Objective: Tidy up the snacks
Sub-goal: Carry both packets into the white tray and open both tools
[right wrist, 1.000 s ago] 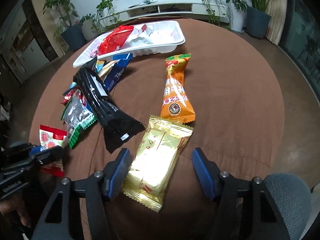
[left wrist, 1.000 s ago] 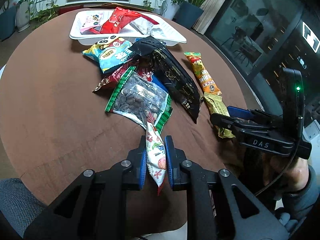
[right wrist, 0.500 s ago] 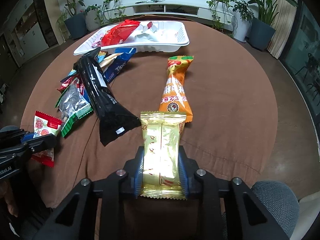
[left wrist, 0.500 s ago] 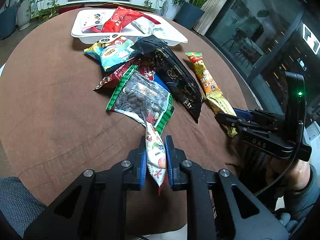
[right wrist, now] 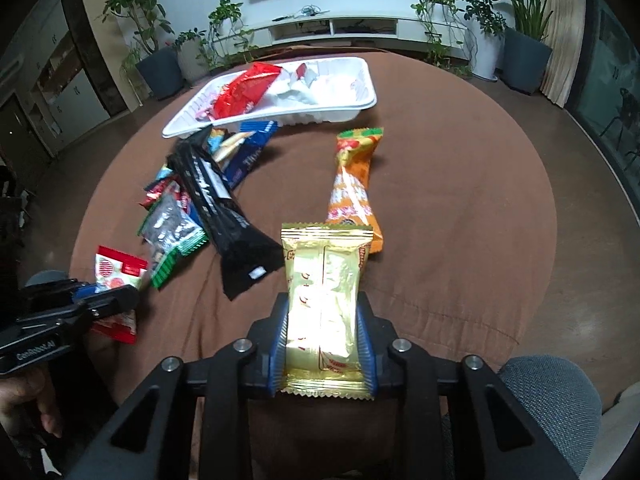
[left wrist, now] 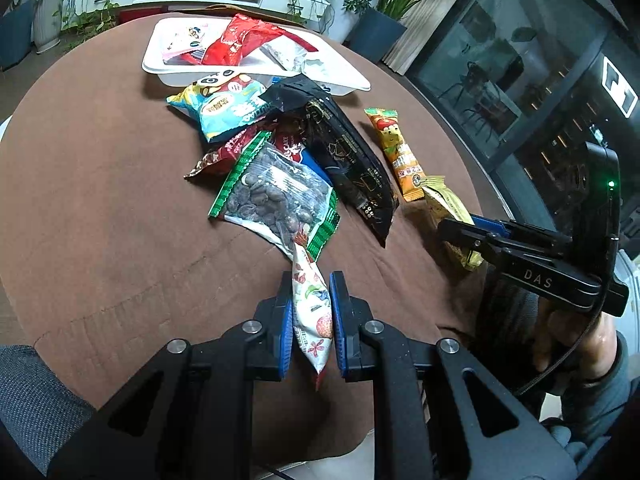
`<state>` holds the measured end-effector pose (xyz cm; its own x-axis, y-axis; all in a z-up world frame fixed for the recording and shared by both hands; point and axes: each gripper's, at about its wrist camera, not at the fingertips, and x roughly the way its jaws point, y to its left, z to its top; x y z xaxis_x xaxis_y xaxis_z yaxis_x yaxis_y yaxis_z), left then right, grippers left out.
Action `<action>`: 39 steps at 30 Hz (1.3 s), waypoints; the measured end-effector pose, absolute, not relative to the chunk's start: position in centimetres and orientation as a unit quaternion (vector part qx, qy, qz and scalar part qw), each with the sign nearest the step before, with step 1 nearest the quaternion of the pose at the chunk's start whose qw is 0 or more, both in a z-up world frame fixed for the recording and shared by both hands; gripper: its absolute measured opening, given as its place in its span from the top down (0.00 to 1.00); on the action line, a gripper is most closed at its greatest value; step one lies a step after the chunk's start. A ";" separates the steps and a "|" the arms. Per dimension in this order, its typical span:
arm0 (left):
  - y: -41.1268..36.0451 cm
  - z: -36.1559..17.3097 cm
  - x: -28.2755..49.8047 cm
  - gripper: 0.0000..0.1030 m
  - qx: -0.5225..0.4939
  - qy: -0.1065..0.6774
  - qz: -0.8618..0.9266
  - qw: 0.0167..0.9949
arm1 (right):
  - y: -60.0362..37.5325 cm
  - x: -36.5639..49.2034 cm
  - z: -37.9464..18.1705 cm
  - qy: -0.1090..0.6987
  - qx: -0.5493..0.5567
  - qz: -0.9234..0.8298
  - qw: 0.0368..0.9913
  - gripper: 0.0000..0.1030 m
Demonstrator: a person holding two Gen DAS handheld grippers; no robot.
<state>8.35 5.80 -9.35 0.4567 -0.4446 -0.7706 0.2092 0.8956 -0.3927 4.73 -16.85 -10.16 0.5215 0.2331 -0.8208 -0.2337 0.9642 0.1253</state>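
Note:
My left gripper (left wrist: 310, 312) is shut on a small red-and-white floral snack packet (left wrist: 311, 312), held edge-on above the near table edge; the packet also shows in the right wrist view (right wrist: 118, 280). My right gripper (right wrist: 324, 340) is shut on a gold foil packet (right wrist: 324, 300) and holds it just above the brown cloth; the gold packet shows in the left wrist view (left wrist: 448, 216). A white tray (right wrist: 360, 92) at the far side holds a red bag (right wrist: 244, 88) and white packets.
A pile of loose snacks lies between me and the tray: a green-edged bag of dark nuts (left wrist: 276, 196), a long black packet (left wrist: 344, 152), a blue panda bag (left wrist: 228, 108), an orange packet (right wrist: 354, 188). The round table (right wrist: 460, 200) has a brown cloth.
My right gripper closed on the gold packet, which was lying between open fingers a second ago, and lifted it slightly. My left gripper kept its hold on the floral packet and rose a little.

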 end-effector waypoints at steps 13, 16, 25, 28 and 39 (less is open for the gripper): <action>9.3 -6.0 9.5 0.86 -0.139 0.452 -0.175 0.864 | -20.4 6.5 -8.5 0.459 0.046 0.122 0.879 0.68; 10.9 -4.6 10.6 0.85 -0.143 0.439 -0.164 0.872 | -22.5 7.6 -7.4 0.448 0.059 0.103 0.886 0.68; 14.9 -0.8 16.2 0.86 -0.138 0.408 -0.140 0.891 | -27.3 12.4 -1.8 0.388 0.077 0.062 0.916 0.68; 15.4 0.7 18.9 0.85 -0.128 0.398 -0.136 0.898 | -26.6 14.6 0.6 0.364 0.076 0.078 0.925 0.68; 15.1 3.0 29.3 0.85 -0.100 0.396 -0.137 0.902 | -16.1 23.7 2.8 0.355 0.049 0.184 0.915 0.68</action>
